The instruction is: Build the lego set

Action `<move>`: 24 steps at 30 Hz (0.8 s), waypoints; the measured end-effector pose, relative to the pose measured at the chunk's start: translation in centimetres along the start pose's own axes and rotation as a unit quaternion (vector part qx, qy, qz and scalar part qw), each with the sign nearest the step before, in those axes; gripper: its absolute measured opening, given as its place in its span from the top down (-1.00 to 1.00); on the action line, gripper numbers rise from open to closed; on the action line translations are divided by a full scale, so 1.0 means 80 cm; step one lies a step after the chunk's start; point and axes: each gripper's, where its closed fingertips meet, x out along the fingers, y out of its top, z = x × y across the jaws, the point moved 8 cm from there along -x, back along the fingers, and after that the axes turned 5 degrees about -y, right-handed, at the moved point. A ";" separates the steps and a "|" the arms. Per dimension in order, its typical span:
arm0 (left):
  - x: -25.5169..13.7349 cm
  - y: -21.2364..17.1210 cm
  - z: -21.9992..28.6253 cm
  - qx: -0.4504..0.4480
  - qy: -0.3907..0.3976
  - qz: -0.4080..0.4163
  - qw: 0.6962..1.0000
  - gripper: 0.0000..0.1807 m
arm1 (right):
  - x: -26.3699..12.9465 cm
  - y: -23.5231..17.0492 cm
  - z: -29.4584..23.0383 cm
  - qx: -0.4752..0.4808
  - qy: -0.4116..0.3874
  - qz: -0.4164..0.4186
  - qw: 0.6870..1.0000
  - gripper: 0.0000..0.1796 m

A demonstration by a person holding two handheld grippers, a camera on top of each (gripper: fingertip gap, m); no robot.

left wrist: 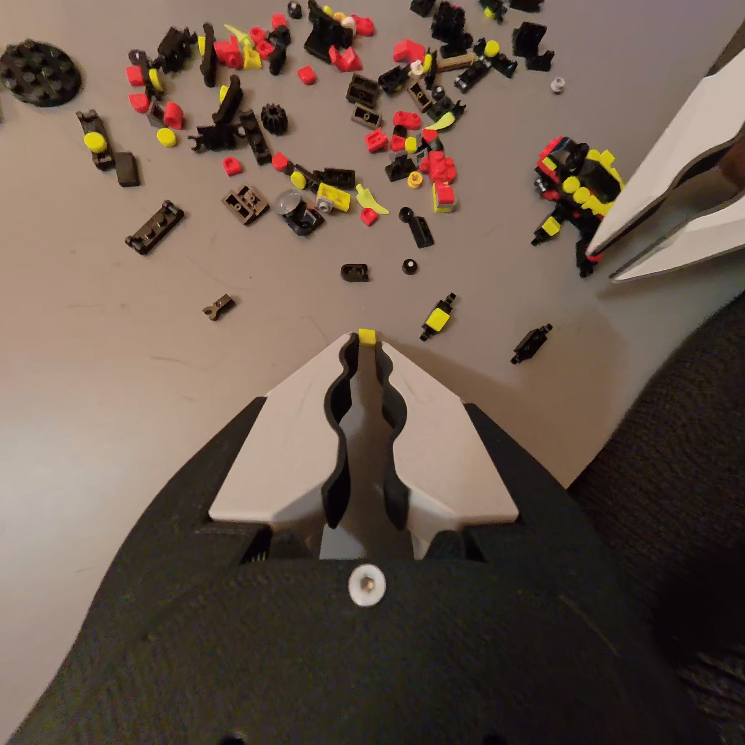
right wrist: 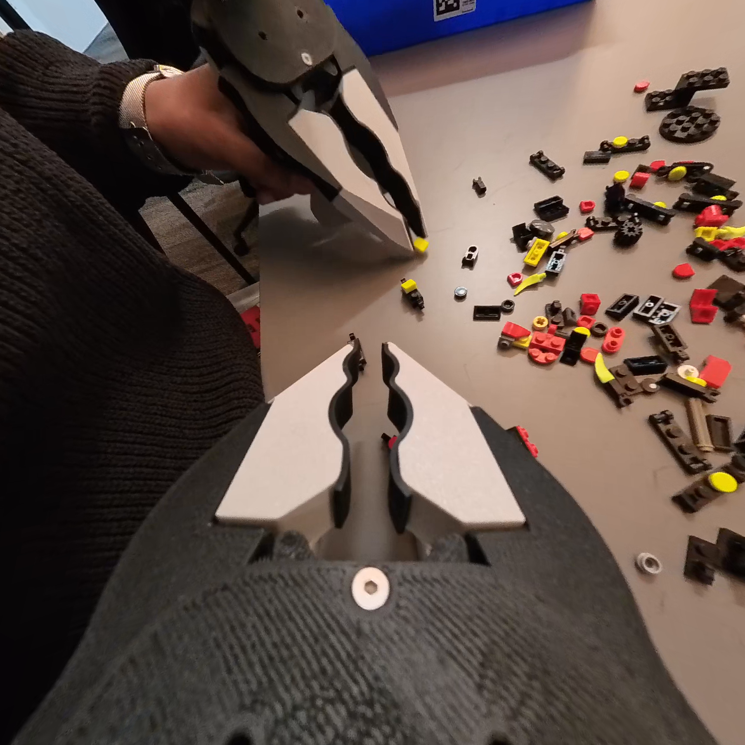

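Observation:
My left gripper (left wrist: 367, 343) is shut on a small yellow tile (left wrist: 367, 336) at its fingertips, low over the grey table (left wrist: 121, 363). It also shows in the right wrist view (right wrist: 419, 241), with the tile (right wrist: 421, 244) at its tip. A partly built black, red and yellow model (left wrist: 576, 189) lies at the right. My right gripper (right wrist: 371, 351) stands over the model's near end with its jaws a narrow gap apart. A black part of the model (right wrist: 357, 354) touches its left finger. Red parts (right wrist: 391, 441) show beneath.
Loose black, red and yellow pieces (left wrist: 322, 121) lie across the far table. A round black plate (left wrist: 38, 72) is far left. A small black and yellow piece (left wrist: 437, 318) lies just right of my left gripper. A blue box (right wrist: 403, 28) stands behind. A dark sleeve (right wrist: 100, 302) borders the table edge. Left tips to right tips: about 10 centimetres.

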 end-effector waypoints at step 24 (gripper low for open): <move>0.011 -0.001 0.074 0.165 -0.177 -0.017 0.970 0.94 | 0.002 -0.007 -0.004 0.000 0.004 -0.023 1.000 0.90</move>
